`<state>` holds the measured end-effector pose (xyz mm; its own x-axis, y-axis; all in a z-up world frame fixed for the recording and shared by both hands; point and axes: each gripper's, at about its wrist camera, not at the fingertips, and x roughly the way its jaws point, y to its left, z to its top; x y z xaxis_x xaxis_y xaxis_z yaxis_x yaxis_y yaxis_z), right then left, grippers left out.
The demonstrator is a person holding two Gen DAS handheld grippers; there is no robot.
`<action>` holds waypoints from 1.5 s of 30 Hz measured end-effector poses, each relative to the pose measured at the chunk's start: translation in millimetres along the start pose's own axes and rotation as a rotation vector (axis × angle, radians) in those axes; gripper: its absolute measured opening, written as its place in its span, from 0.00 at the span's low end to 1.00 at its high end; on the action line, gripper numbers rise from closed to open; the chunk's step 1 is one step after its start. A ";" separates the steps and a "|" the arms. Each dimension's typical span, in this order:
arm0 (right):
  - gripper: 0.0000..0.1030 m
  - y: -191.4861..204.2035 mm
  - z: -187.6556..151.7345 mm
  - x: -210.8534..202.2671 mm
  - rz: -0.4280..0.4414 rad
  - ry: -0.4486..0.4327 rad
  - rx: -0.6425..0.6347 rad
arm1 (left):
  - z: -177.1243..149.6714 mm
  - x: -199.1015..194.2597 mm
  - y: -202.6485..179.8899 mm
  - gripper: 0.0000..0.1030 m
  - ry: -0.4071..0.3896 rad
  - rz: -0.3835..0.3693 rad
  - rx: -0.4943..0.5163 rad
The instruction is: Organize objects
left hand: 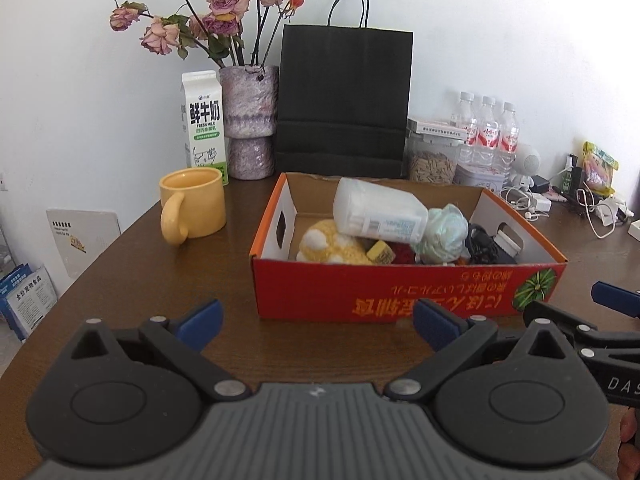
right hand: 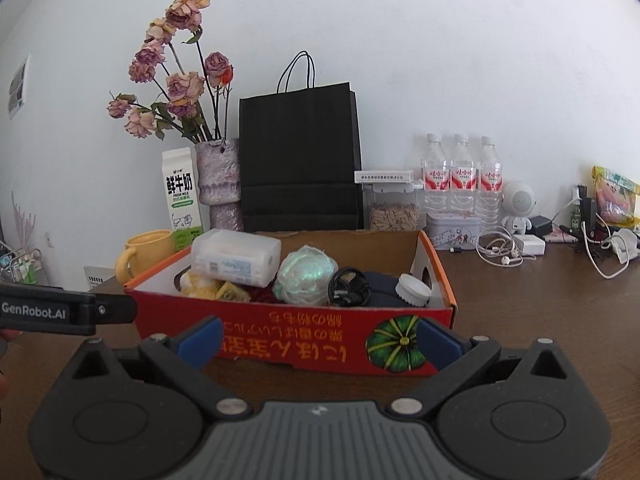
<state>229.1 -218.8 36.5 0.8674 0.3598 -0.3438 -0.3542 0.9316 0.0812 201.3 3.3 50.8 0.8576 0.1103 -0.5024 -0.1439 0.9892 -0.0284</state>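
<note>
My left hand-held gripper [left hand: 316,326] stands wide with nothing between its blue pads, just short of the red cardboard box [left hand: 400,292] on the brown surface [left hand: 160,300]. My right hand-held gripper [right hand: 320,344] is spread just as wide and empty, facing the same box. Inside lie a white plastic container [left hand: 376,212] tilted on a yellow plush toy [left hand: 332,246], a pale green crumpled bundle [left hand: 446,234] and a coiled black cable [right hand: 349,286]. A yellow mug [left hand: 194,204] stands left of the box.
</note>
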 end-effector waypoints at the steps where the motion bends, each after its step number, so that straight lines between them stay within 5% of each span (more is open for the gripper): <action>1: 1.00 -0.2 -1.5 -3.9 0.001 0.011 0.007 | -3.1 -3.9 0.4 1.00 0.010 0.000 -0.001; 14: 1.00 1.9 -2.5 -39.6 -0.005 0.030 0.013 | -15.8 -31.6 -3.1 1.00 0.028 -0.006 0.005; 45: 1.00 3.1 -1.6 -42.4 -0.004 0.029 0.011 | -17.1 -29.5 -3.8 1.00 0.043 0.007 0.010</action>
<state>190.7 -231.2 49.9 0.8584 0.3545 -0.3707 -0.3467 0.9337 0.0901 168.1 -5.4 51.0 0.8347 0.1127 -0.5390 -0.1441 0.9894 -0.0162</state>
